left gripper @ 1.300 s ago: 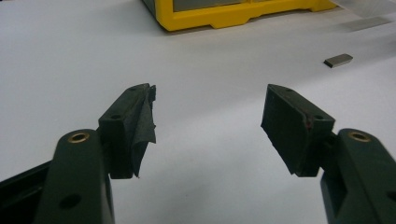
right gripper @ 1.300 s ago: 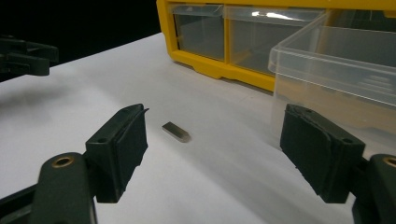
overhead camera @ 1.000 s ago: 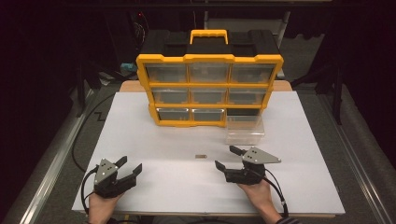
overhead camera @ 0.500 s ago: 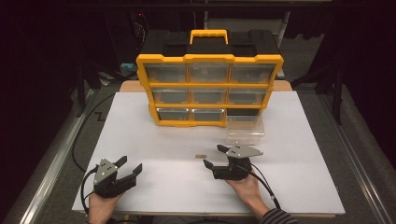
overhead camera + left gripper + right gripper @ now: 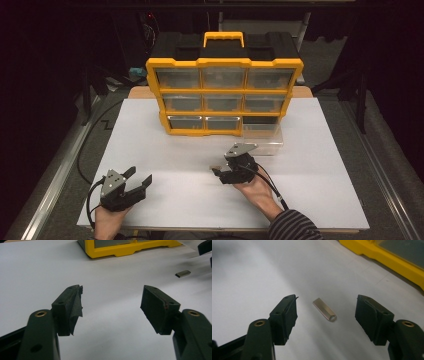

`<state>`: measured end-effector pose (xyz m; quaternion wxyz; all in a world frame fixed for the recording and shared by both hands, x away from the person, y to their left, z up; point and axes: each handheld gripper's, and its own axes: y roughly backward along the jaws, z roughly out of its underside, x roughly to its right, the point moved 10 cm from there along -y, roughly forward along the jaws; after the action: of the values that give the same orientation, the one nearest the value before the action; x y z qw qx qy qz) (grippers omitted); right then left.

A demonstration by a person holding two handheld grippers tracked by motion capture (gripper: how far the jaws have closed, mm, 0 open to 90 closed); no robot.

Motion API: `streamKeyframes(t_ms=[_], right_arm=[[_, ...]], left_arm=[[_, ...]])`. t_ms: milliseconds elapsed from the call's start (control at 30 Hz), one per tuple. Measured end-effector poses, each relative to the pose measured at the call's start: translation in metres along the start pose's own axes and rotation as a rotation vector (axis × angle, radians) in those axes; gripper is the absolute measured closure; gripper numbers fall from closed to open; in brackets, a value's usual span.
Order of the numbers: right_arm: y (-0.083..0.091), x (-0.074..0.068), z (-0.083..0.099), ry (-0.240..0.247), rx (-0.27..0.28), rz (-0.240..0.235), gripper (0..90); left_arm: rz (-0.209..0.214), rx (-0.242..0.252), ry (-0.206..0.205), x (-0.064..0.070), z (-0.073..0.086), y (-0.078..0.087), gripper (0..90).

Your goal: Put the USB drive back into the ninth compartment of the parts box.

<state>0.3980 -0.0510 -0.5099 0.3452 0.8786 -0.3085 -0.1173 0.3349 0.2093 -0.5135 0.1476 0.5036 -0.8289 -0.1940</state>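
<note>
A small silver metal sleeve [image 5: 324, 309] lies flat on the white table top [image 5: 190, 150]. My right gripper [image 5: 327, 312] stands open just above the table, with one jaw on either side of the sleeve and neither touching it. In the high view this right gripper [image 5: 220, 174] is at the table's middle. My left gripper [image 5: 140, 181] rests open and holds nothing near the front left edge. The left gripper view looks past its own open left gripper [image 5: 111, 302] to the sleeve [image 5: 182, 273] farther off at the right.
A yellow drawer organizer [image 5: 224, 95] with clear drawers stands at the back of the table. Its bottom right slot is vacant, and a clear drawer [image 5: 263, 140] sits on the table in front of it. Cables trail from both grippers toward the front edge.
My right gripper has moved left and forward until its open jaws bracket the metal sleeve. The left gripper has stayed where it was.
</note>
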Motion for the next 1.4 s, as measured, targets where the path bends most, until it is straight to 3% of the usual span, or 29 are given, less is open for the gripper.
streamKeyframes(t_ms=[133, 333, 800, 933, 1133, 1400], right_arm=[[-0.008, 0.002, 0.003, 0.017, -0.112, 0.000, 38.9], [-0.018, 0.003, 0.002, 0.016, -0.232, -0.010, 46.0], [-0.037, -0.001, 0.000, 0.049, -0.401, 0.005, 57.1], [-0.036, -0.003, 0.000, 0.047, -0.415, -0.004, 62.9], [-0.035, -0.003, 0.001, 0.051, -0.429, -0.020, 79.1], [-0.034, -0.003, 0.001, 0.056, -0.436, -0.025, 80.2]], left_arm=[[0.001, 0.002, -0.001, 0.000, 0.000, 0.000, 33.8], [0.005, -0.006, -0.005, 0.001, 0.001, -0.001, 33.8], [0.006, -0.014, -0.016, 0.001, 0.002, 0.000, 33.8], [0.005, -0.014, -0.019, 0.002, 0.002, 0.000, 33.7], [0.006, -0.012, -0.018, 0.002, 0.001, 0.000, 33.8], [0.007, -0.008, -0.011, 0.001, 0.001, -0.001, 34.0]])
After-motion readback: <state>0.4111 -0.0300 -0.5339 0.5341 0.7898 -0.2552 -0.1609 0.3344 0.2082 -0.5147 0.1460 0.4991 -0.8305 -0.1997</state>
